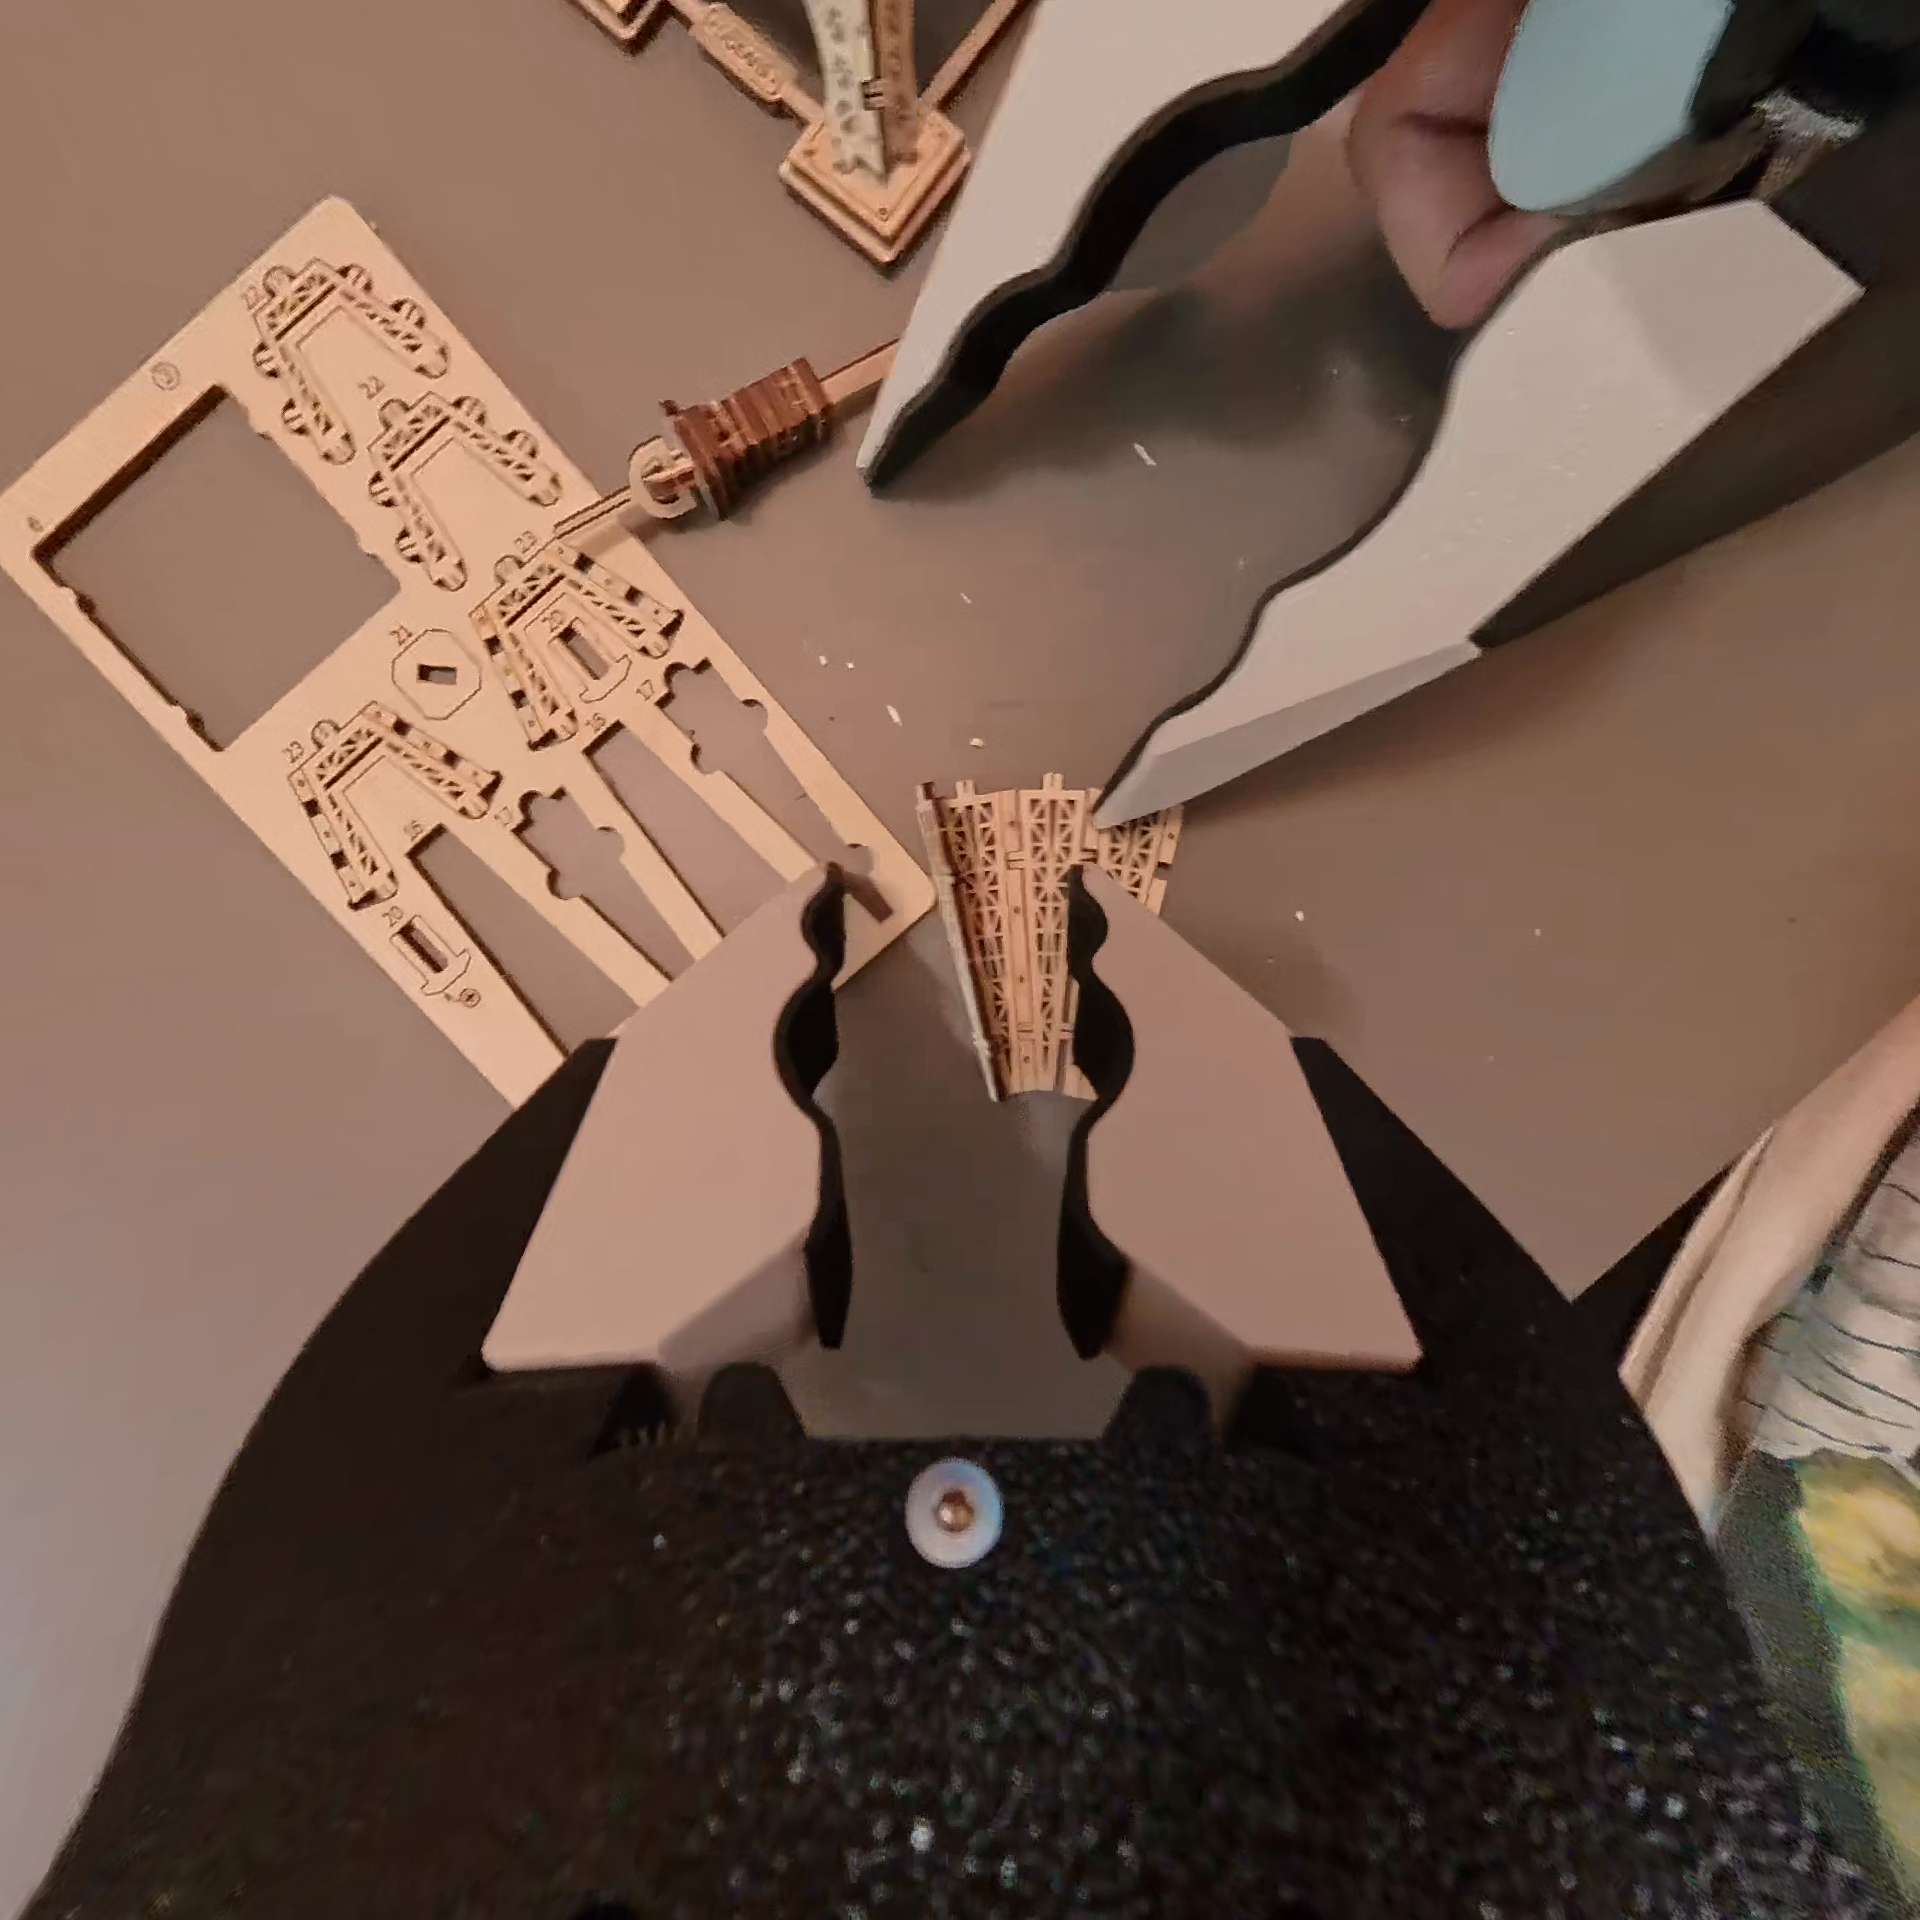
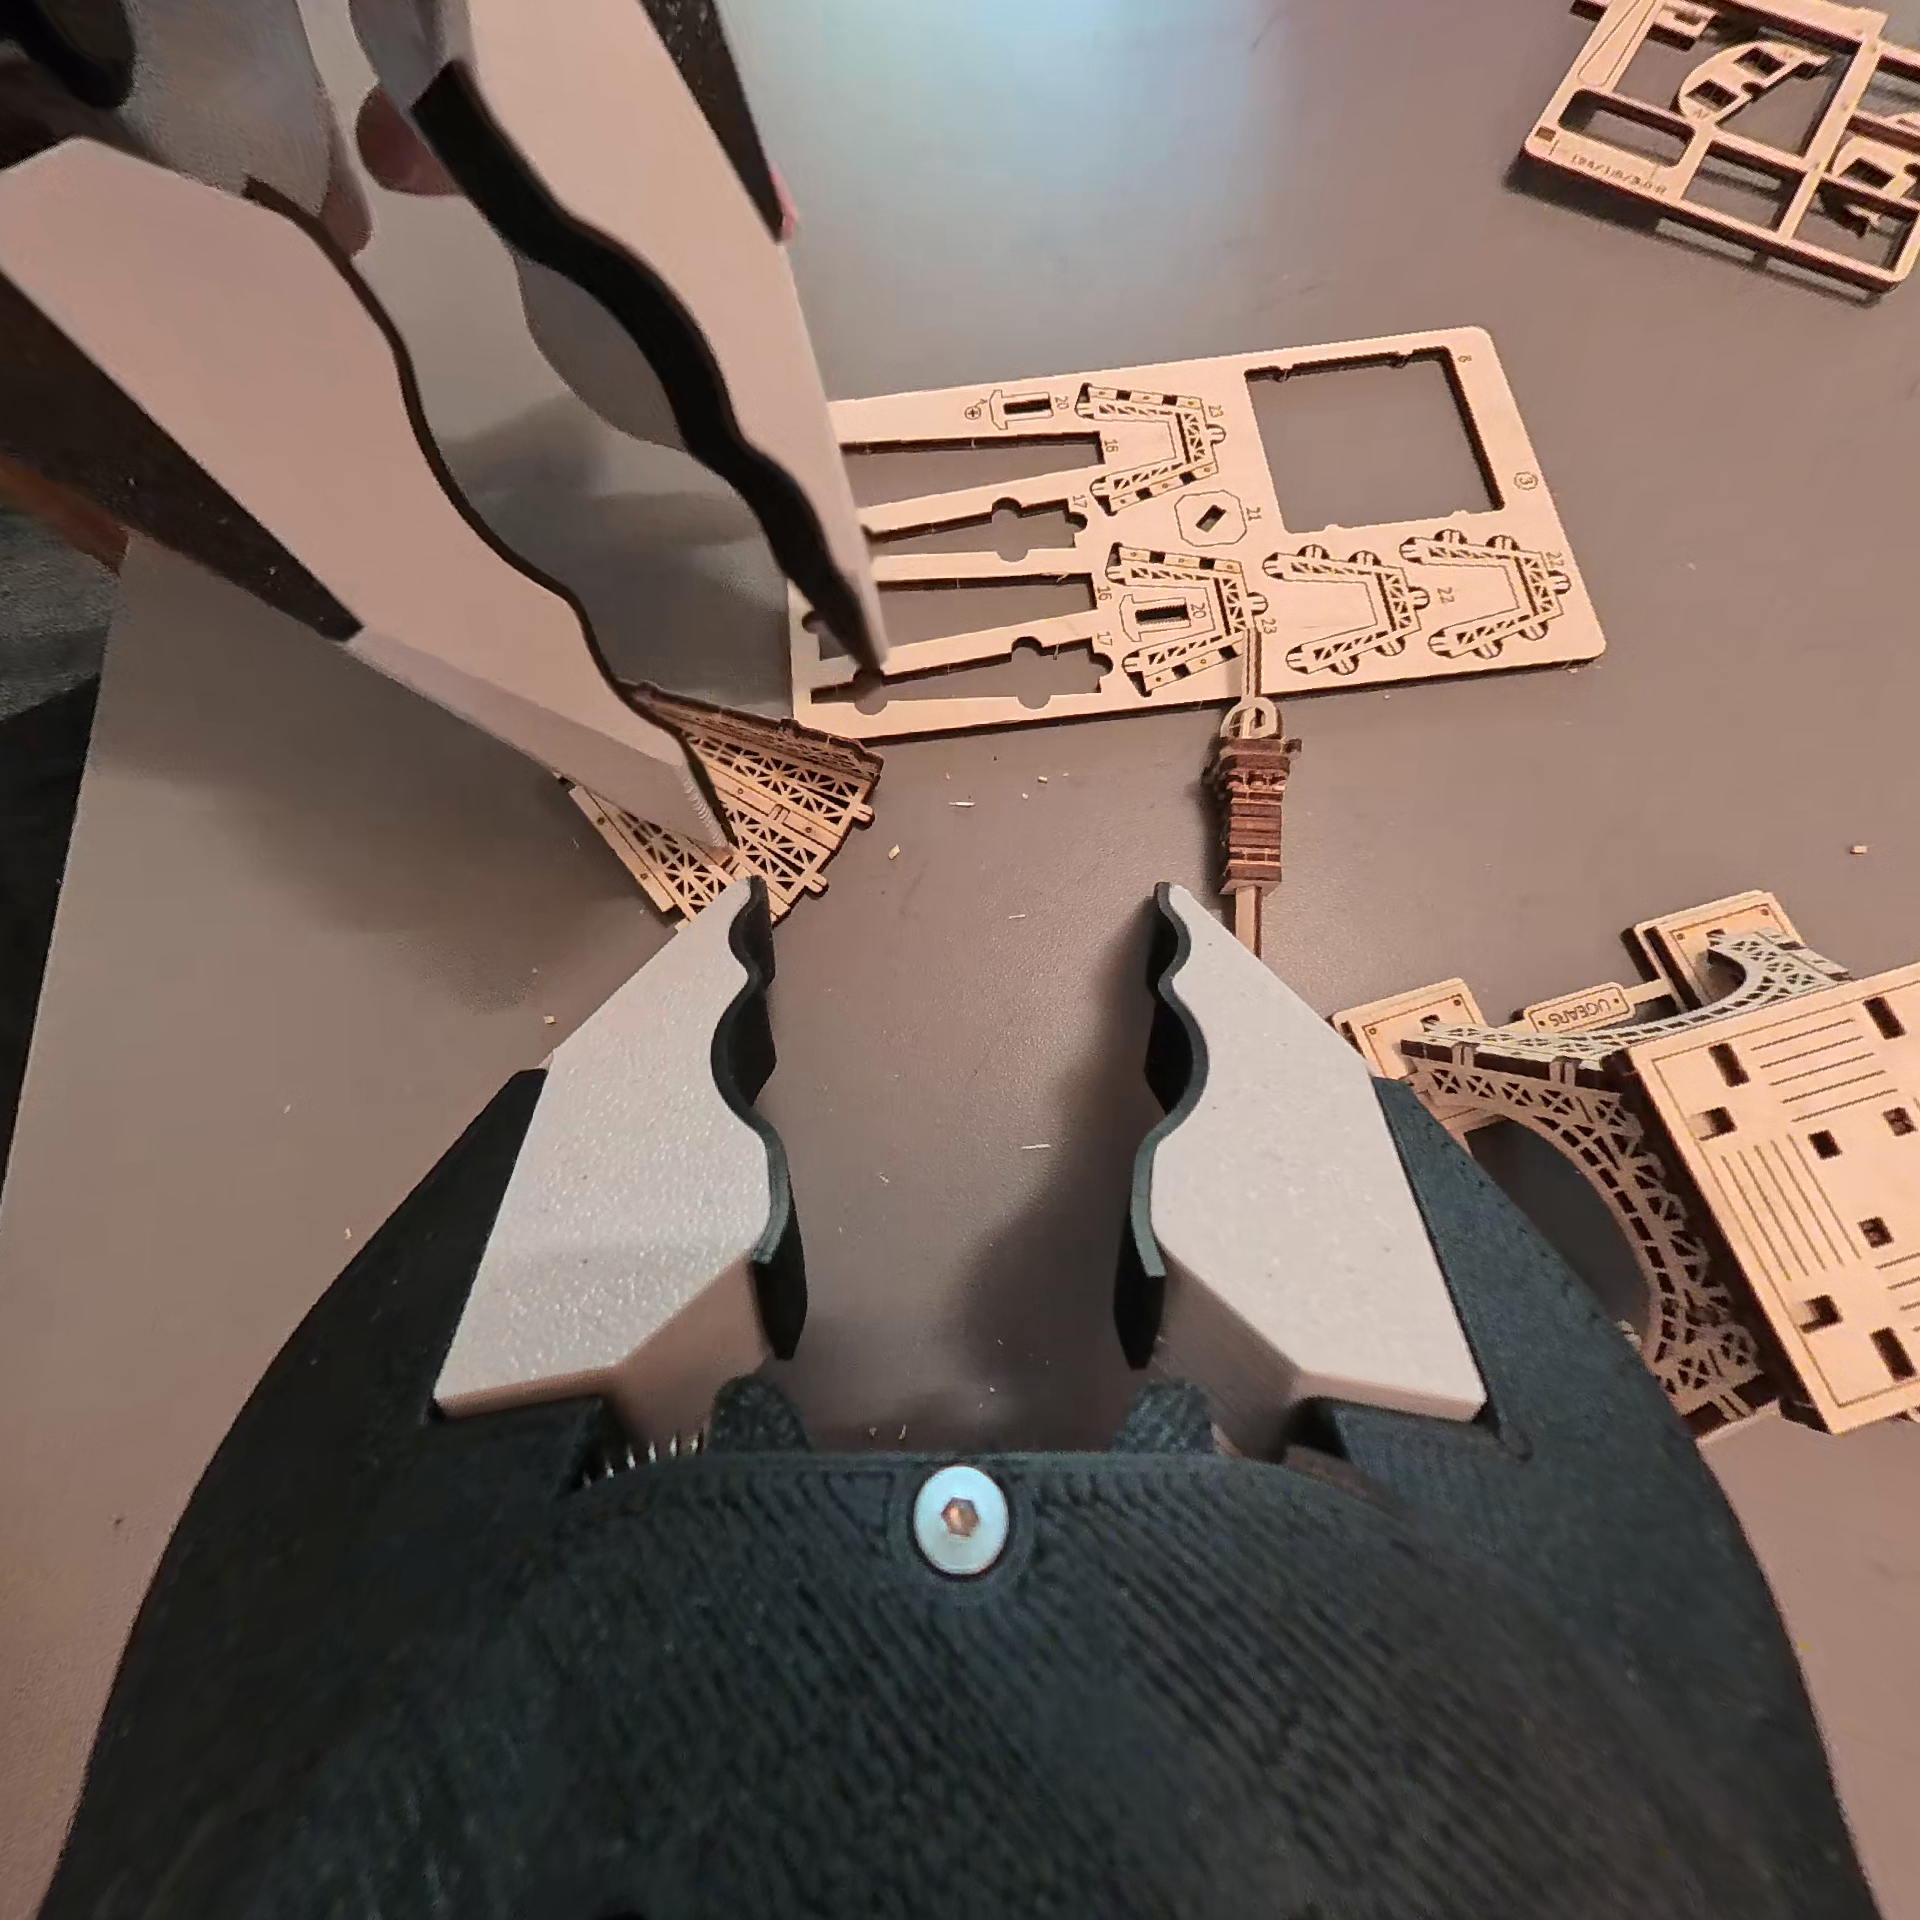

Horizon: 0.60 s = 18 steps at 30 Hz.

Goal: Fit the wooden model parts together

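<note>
Just bare table (image 2: 966, 1039) between right gripper (image 2: 961, 909) fingers (image 2: 665, 1049).

I see a pale tapered wooden lattice piece (image 1: 1023, 935) flat on the grey bench (image 1: 1455, 987), a brown stacked wooden spire on a thin rod (image 2: 1252, 805) beside the light punched-out plywood sheet (image 2: 1351, 499), an arched wooden tower base (image 2: 1662, 1174) apart

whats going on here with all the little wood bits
A person is working two handheld grippers over a grey table to build a wooden tower model. Both the left gripper and the right gripper are open and hold nothing. They meet over a small tapered lattice piece lying flat; one finger of each is at or over it, but it is not gripped. Nearby lie a part sheet with several pieces already punched out, a small spire piece and the arched tower base.
</note>
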Each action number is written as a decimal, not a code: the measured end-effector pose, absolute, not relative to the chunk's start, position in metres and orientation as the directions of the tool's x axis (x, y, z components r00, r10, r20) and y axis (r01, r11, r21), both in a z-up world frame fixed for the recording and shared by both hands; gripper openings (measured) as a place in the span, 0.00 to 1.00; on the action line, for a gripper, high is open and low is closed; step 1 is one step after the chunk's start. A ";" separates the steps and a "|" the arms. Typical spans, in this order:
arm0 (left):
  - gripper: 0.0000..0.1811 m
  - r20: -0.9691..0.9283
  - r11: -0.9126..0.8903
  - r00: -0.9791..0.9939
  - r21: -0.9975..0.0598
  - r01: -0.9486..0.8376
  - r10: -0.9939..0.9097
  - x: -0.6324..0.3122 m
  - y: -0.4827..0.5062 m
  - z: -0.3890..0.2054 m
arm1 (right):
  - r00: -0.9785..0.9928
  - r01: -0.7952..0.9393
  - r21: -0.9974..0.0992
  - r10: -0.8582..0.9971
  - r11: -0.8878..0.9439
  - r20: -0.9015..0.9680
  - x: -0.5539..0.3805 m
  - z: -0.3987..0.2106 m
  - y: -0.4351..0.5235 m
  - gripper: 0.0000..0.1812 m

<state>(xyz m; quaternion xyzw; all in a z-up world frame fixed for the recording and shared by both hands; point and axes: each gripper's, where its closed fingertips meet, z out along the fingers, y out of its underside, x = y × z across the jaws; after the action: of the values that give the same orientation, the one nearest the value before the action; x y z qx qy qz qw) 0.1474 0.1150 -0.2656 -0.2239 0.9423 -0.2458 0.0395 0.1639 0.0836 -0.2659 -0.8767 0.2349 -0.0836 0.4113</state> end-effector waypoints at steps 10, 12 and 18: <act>0.13 -0.004 0.738 -0.859 -0.514 -0.437 -0.512 0.138 0.112 -0.264 | 0.863 -0.329 -0.768 -0.505 -0.549 -0.009 0.168 -0.264 0.080 0.45; 0.14 -0.021 0.713 -0.839 -0.539 -0.449 -0.544 0.140 0.112 -0.263 | 0.861 -0.329 -0.765 -0.509 -0.553 -0.003 0.168 -0.265 0.080 0.45; 0.27 -0.086 0.634 -0.851 -0.706 -0.315 -0.519 0.137 0.117 -0.235 | 0.873 -0.329 -0.762 -0.487 -0.557 -0.021 0.165 -0.265 0.082 0.43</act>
<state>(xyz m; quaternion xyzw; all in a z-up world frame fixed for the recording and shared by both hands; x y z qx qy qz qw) 0.1365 0.1169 -0.2355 -0.2335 0.8928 -0.3581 0.1420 0.1649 0.0817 -0.2652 -0.8771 0.2326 -0.0963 0.4090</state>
